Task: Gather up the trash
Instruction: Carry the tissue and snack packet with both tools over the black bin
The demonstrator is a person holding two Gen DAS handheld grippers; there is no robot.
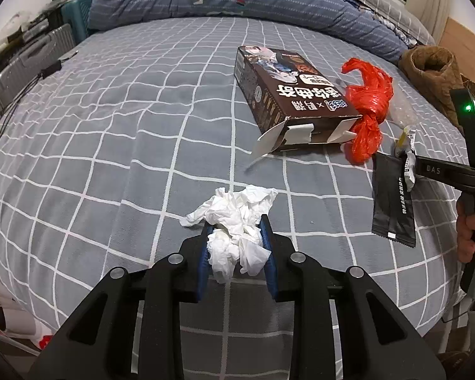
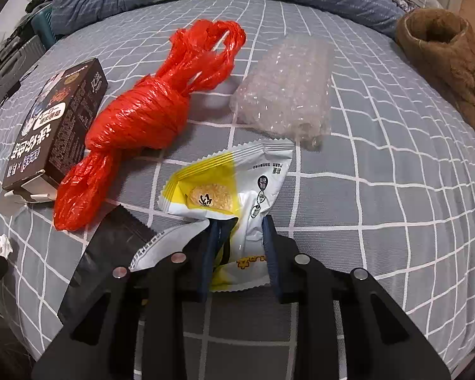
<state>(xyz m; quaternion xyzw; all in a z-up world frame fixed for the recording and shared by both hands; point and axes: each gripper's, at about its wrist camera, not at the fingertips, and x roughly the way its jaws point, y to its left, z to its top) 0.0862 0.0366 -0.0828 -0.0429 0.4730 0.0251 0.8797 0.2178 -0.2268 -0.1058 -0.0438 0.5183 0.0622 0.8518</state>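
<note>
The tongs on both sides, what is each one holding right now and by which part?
Left tongs clamp the crumpled white tissue by its near end. Right tongs grip the yellow-and-white snack wrapper at its near, torn end.

The right gripper [image 2: 240, 221] points down at the bed [image 2: 380, 164], its jaws pinched on a white and yellow snack wrapper [image 2: 231, 186] that crumples between the blue pads. Just left of it a black foil packet [image 2: 107, 250] lies flat on the grey checked sheet. Beyond that, a knotted red plastic bag [image 2: 136, 120] stretches diagonally, touching an opened dark brown carton [image 2: 53, 126] on its left. A clear wad of bubble wrap [image 2: 285, 95] sits farther back, and a brown furry boot [image 2: 443, 50] lies at the right edge.
</note>
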